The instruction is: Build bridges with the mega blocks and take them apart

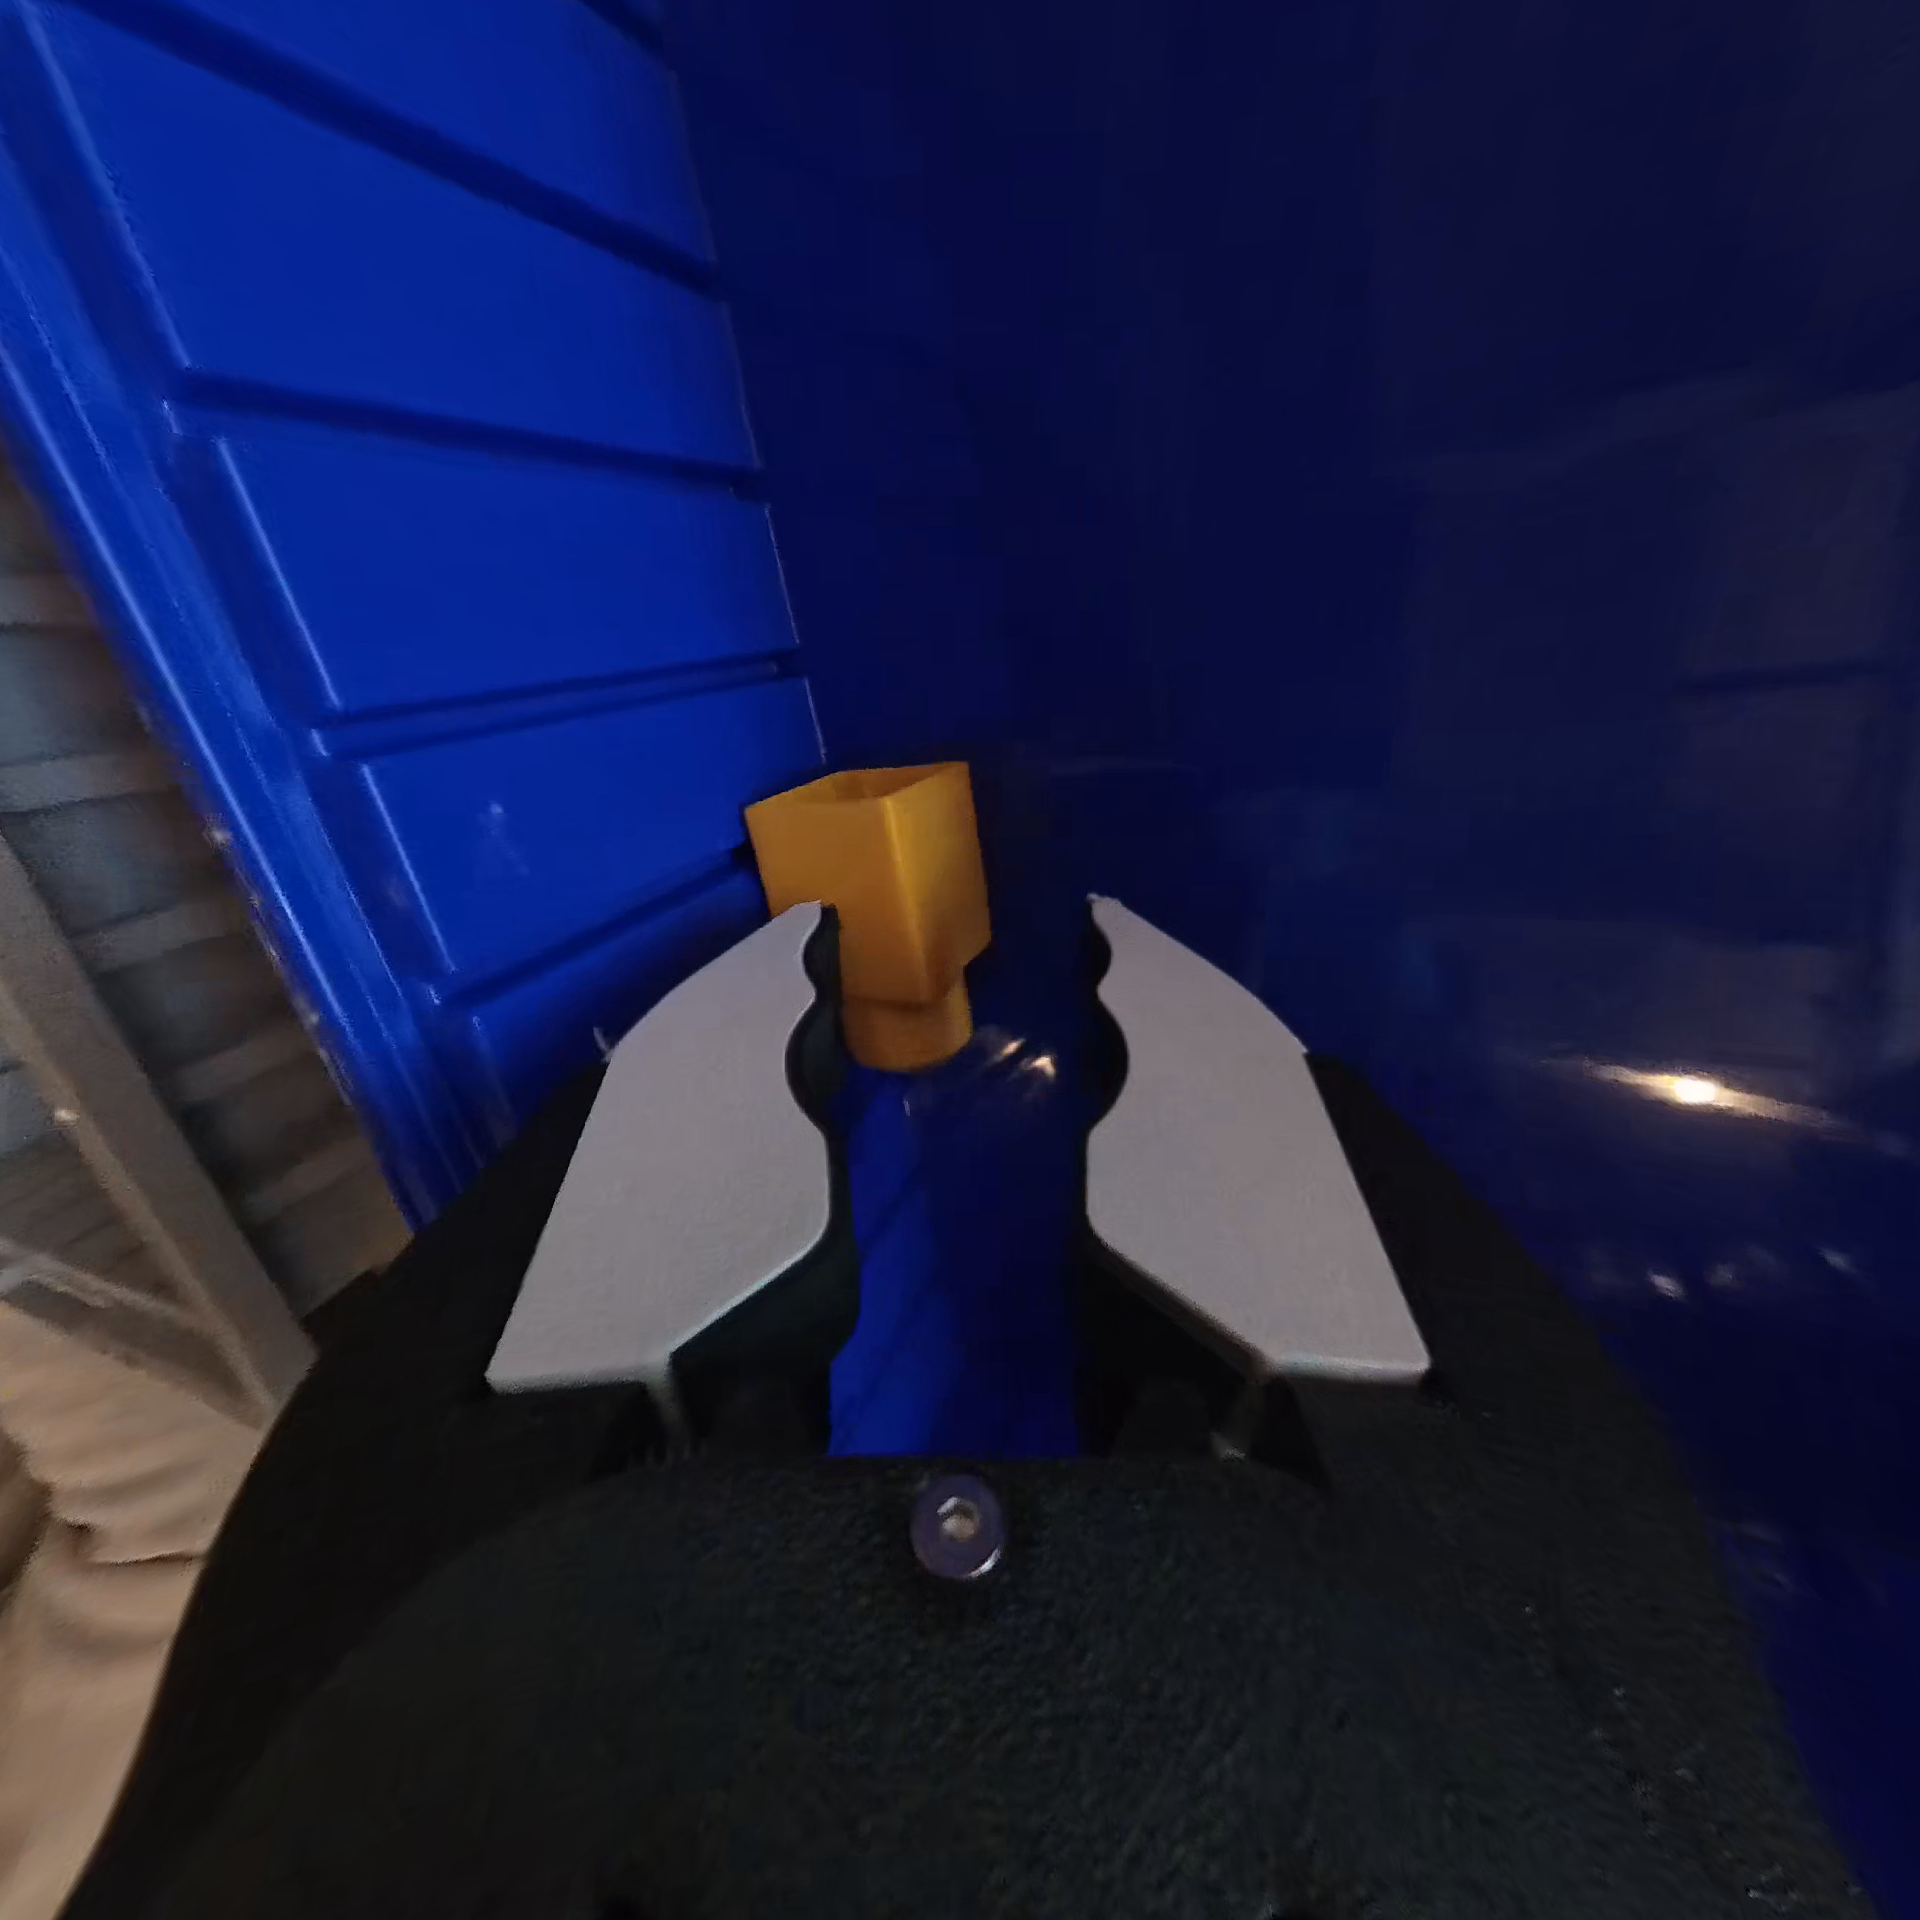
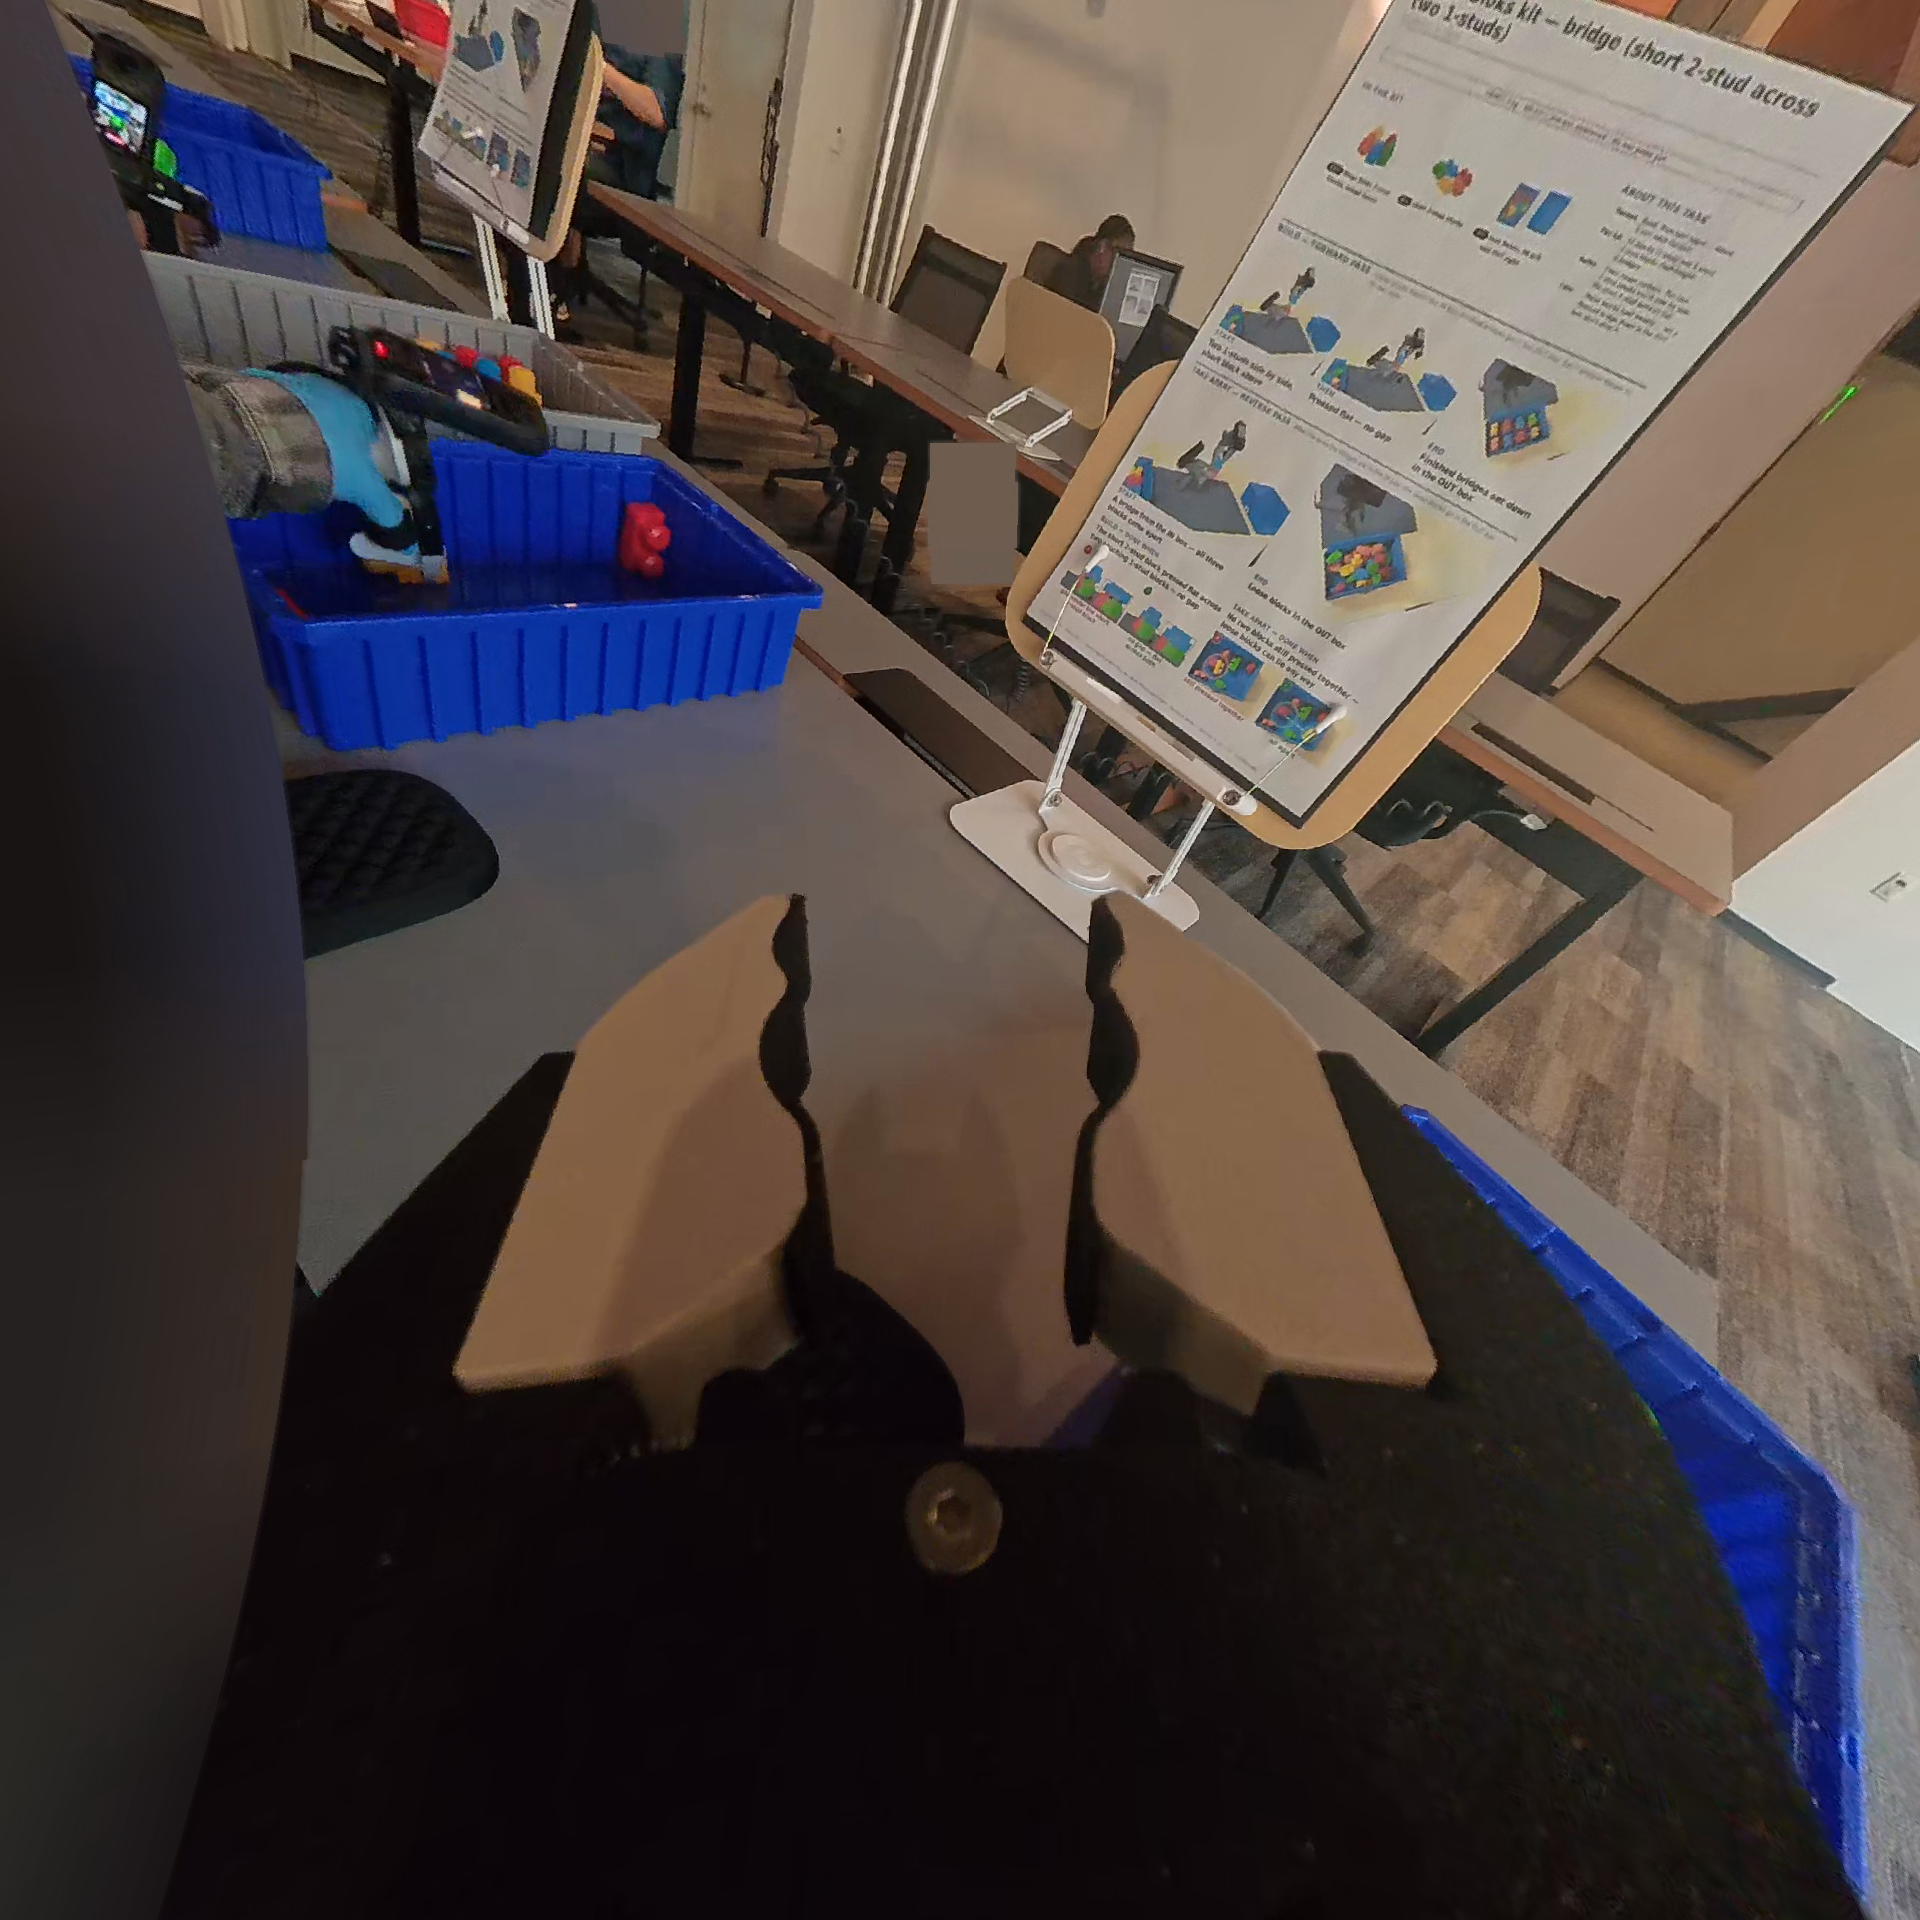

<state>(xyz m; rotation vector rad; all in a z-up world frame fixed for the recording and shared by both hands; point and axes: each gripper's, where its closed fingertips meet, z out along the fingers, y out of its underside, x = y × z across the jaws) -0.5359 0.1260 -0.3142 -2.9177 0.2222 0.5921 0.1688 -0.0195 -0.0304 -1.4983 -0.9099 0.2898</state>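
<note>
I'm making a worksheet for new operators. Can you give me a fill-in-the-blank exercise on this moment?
1. The left gripper reaches inside a bin coloured ____.
2. The block at the left gripper's fingertips is ____ in colour.
3. The right gripper has its jaws ____, with nothing between them.
4. In the right wrist view, a ____ block lies in the far bin.

Missing words: blue; yellow; open; red

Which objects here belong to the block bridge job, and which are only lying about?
Job: yellow block, red block, blue bin, left gripper, right gripper, instruction sheet.
Lying about: black pad, grey bin.
</note>
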